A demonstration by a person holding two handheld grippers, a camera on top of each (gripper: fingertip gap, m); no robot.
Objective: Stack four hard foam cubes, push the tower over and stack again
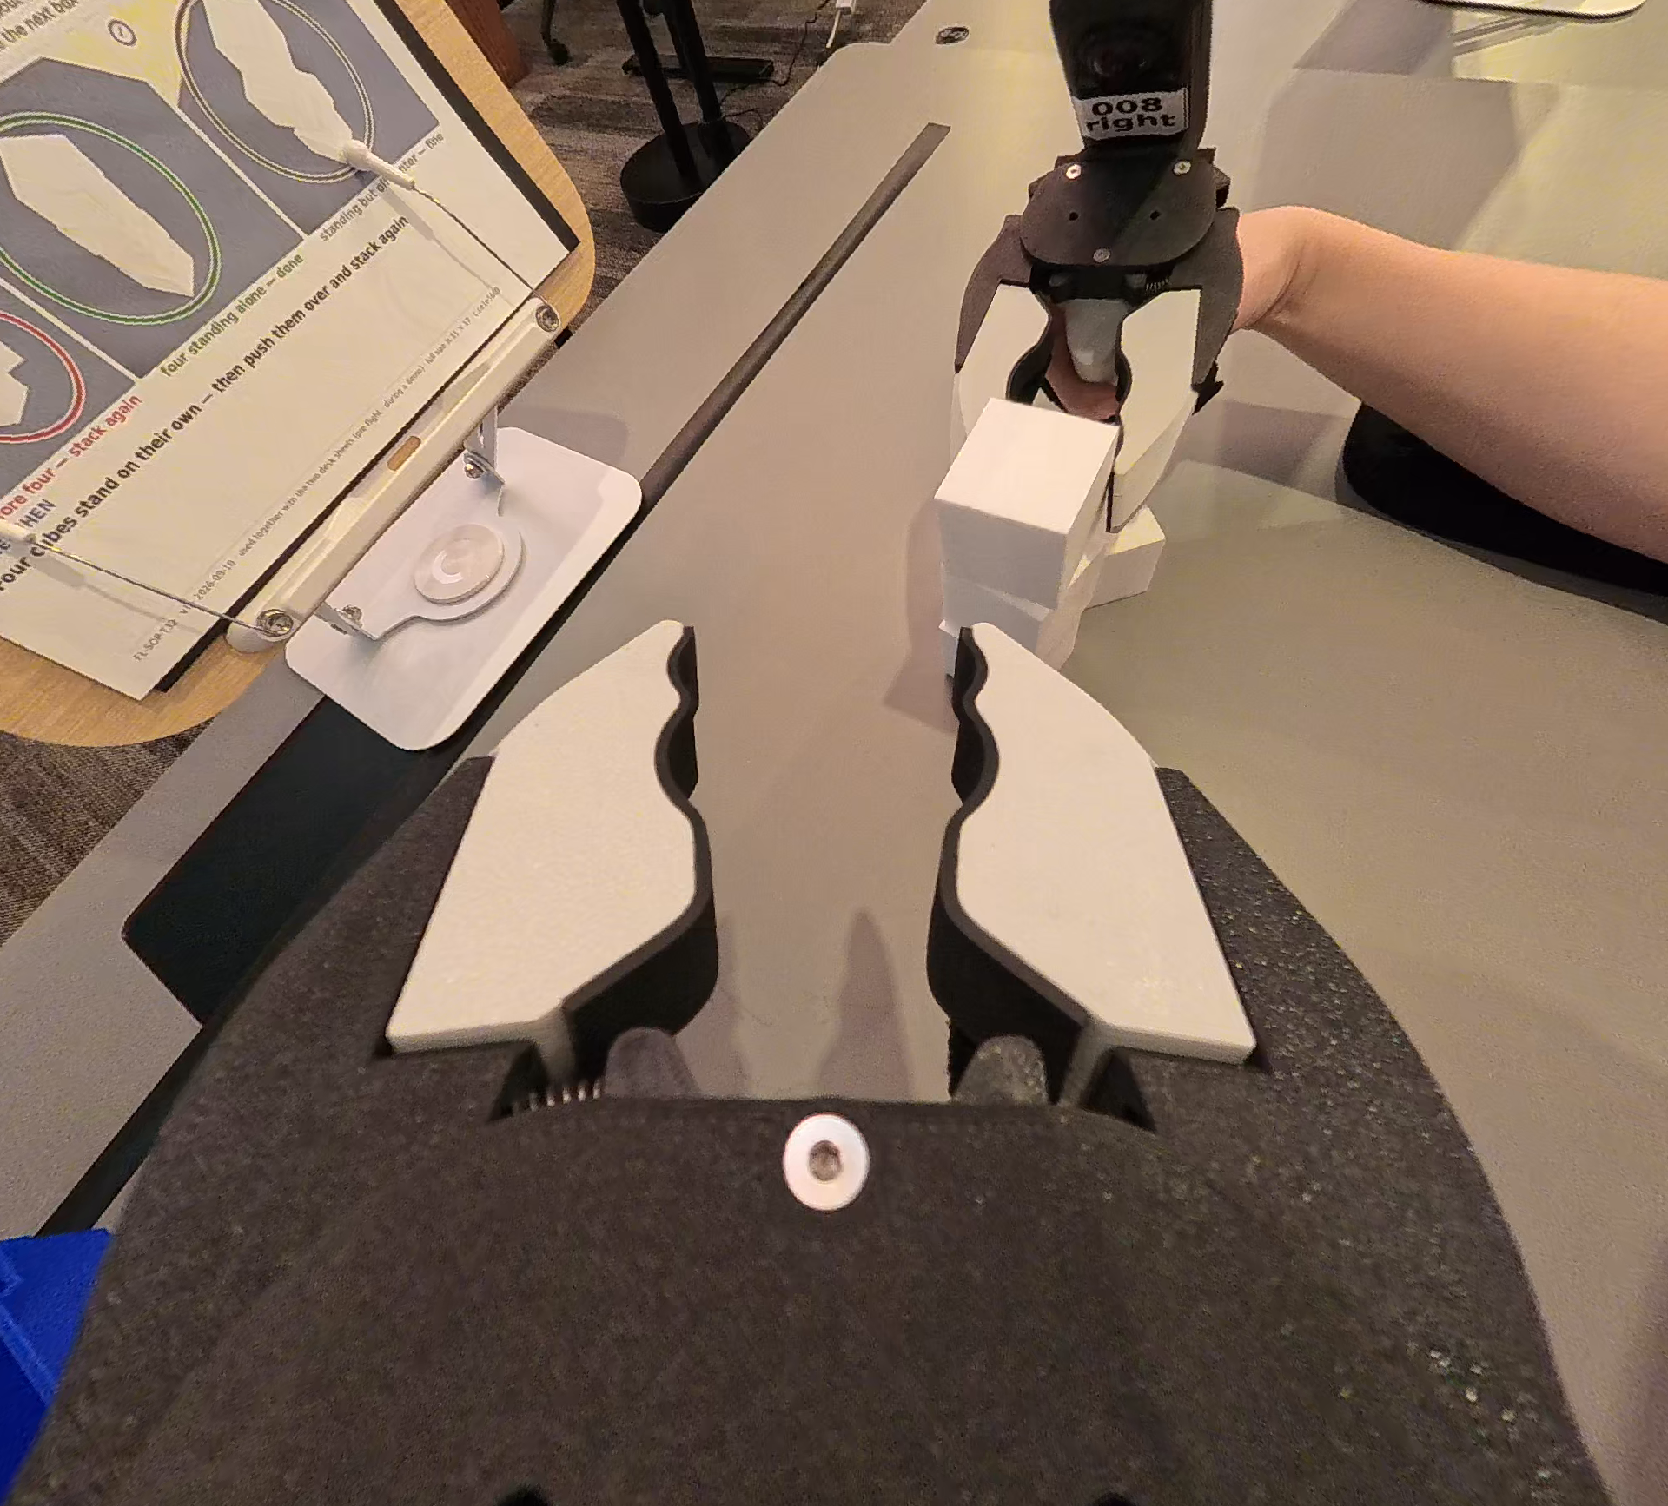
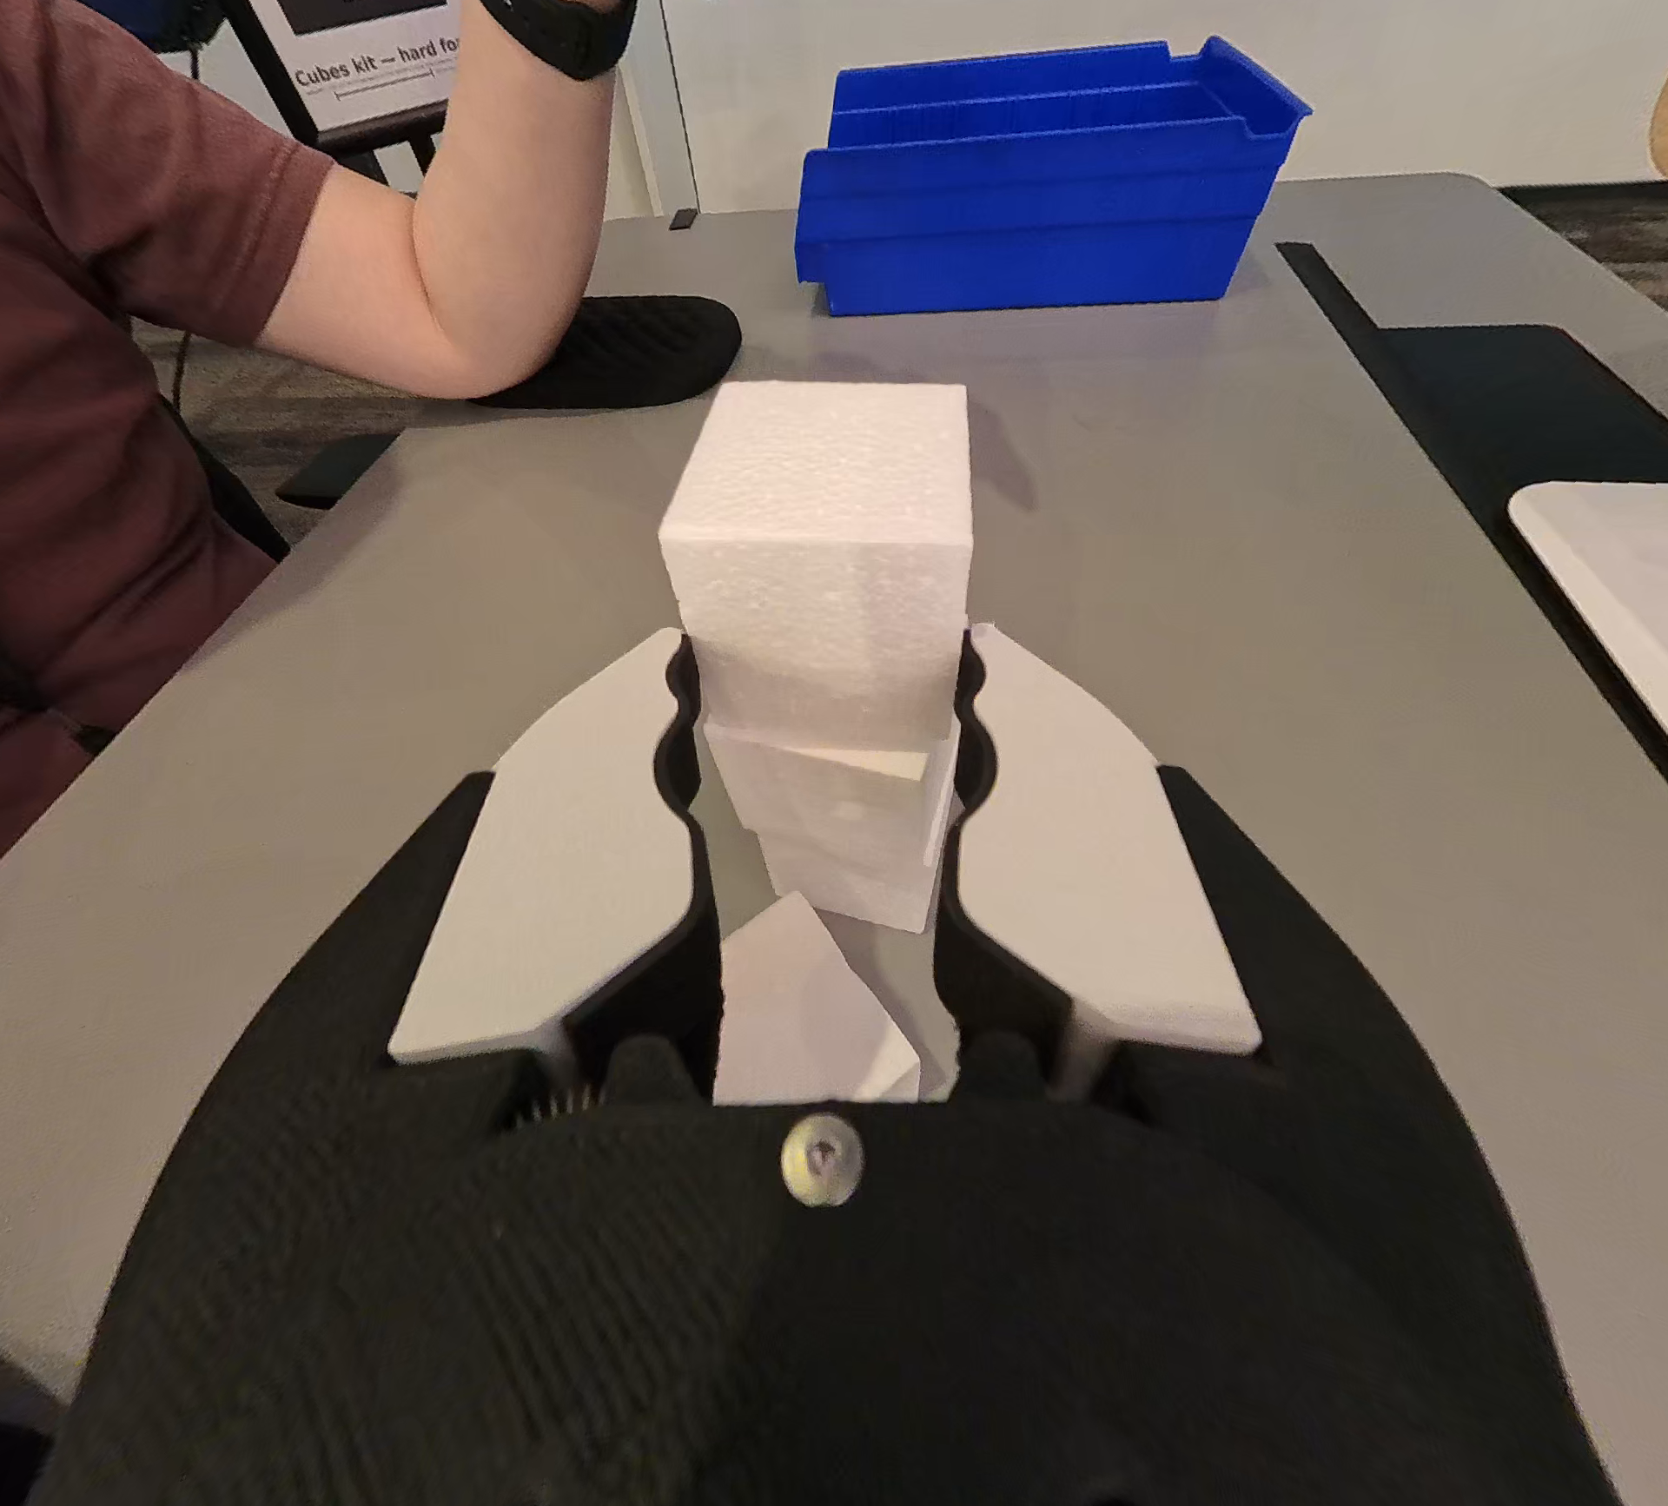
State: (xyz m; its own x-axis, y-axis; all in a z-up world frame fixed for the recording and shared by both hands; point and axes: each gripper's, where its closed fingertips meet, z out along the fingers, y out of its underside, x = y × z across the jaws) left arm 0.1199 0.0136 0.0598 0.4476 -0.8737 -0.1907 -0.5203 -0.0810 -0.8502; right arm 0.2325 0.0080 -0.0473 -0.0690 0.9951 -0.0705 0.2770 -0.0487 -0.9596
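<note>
Three white foam cubes (image 2: 817,560) stand stacked mid-table, slightly twisted. The fourth cube (image 2: 803,1011) lies loose on the grey table (image 2: 1264,651) just beside the tower's foot. Right gripper (image 2: 826,682) straddles the top cube, fingers apart; contact unclear. Left gripper (image 1: 826,682) held off to one side, fingers apart, empty. Blue bin (image 2: 1038,199) at far edge. By my reading: one cube left to place, then the push-over and restack.

Grey table (image 2: 1173,651), matte surface.
Cube stack (image 2: 817,560) at centre; loose cube (image 2: 803,1011) at 6 o'clock; blue bin (image 2: 1038,235) at 12; black pad (image 2: 632,344) at 10.
</note>
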